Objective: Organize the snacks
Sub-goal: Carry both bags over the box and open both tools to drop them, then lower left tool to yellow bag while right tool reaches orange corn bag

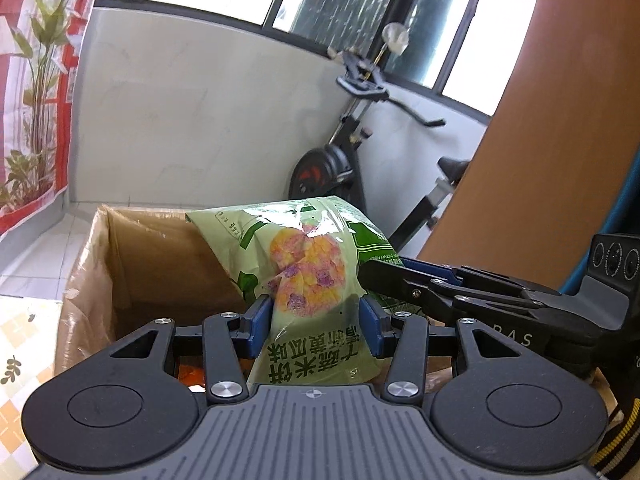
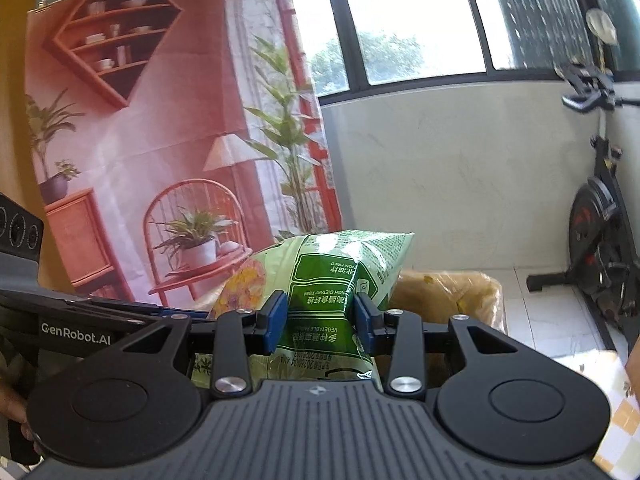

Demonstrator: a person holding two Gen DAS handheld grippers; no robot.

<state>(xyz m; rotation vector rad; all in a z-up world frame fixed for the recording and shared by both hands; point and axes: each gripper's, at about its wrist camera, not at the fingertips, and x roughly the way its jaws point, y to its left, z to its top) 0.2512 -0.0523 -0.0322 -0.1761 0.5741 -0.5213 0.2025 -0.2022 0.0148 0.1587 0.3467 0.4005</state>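
You hold one green snack bag (image 1: 308,280) with both claws. Your left claw (image 1: 316,320) is clenched on the bag, one blue pad on each side of it. Your right claw (image 2: 320,320) is clenched on the same bag from the other side. In the left view you can see the right claw reach in from the right and touch the bag's edge.

The bag is up in the air, over the open top of one brown box (image 1: 160,256). It stands tall, and its words read upside down, so it looks like you hold it bottom end up. I think you use two claws because the bag is puffy and slippery, and one claw alone might let it tip or slide. Holding it over the box looks like the way to drop it in neatly.

Something orange shows low between the left claw's arms, but I cannot tell what it is. It could be another snack in the box.

So I count one bag, one box and two claws. Behind the box there is one exercise bike (image 2: 600,220) by the wall and one big picture cloth (image 2: 160,140) with plants and a chair on it. A bit of the bench (image 1: 16,344) with a checked cloth shows at the side.
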